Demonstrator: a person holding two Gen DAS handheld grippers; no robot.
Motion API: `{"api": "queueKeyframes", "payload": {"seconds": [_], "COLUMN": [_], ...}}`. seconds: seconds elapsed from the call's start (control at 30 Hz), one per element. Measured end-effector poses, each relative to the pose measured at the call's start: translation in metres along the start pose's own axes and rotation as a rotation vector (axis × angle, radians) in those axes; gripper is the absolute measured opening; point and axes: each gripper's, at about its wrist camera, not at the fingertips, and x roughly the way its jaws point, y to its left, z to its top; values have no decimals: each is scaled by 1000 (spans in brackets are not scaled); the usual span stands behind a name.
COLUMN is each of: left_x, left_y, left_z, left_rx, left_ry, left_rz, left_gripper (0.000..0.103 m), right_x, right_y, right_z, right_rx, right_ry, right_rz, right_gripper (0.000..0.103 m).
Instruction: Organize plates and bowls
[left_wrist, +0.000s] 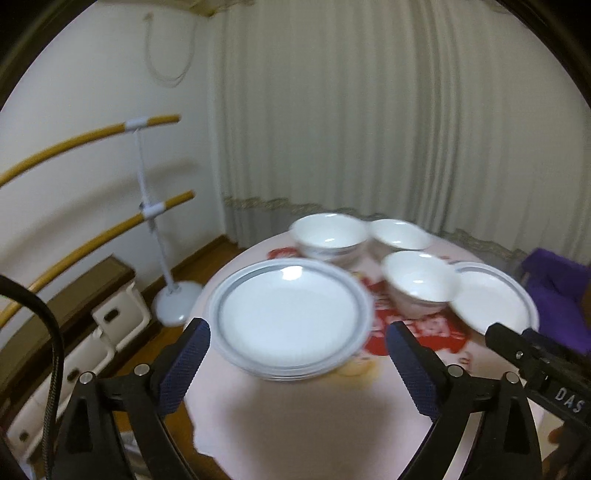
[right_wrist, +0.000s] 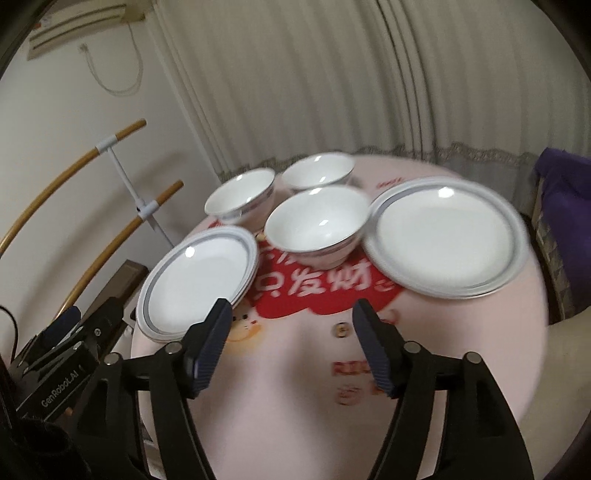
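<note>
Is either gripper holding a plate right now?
No, the left gripper and right gripper both stand open, nothing between their pads.

My left gripper (left_wrist: 299, 354): jaws spread wide, nothing between pads, tilted downward. My right gripper (right_wrist: 291, 343): jaws also apart, empty, angled down. Both side by side, close.

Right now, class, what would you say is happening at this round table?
A person holds two handheld grippers over the table, sorting crockery. The left gripper and right gripper are both open and hold nothing. Two stacks of grey-rimmed plates sit apart, the left stack and the right stack. Three white bowls stand separately between and behind them, not yet stacked.
</note>
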Motion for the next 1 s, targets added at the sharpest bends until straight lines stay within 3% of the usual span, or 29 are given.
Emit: {"api": "queueKeyframes", "payload": {"seconds": [0.1, 0.4, 0.7, 1.0], "left_x": [-10, -13, 56, 146], "left_y": [-22, -89, -149, -193], "left_z": [-1, -7, -3, 11], "left_rx": [28, 69, 79, 29], "left_ry": [-13, -13, 139, 252], "left_rz": [-33, -104, -172, -139], "left_gripper": [95, 101, 101, 99], "right_x": [-24, -53, -28, 28], "right_y": [-24, -102, -176, -214], "right_z": [4, 13, 21, 38], "right_rx": [-4, 23, 79, 99], "right_ry": [-39, -91, -46, 33], "right_rz": [-17, -110, -159, -150], "right_gripper": [84, 88, 88, 87]}}
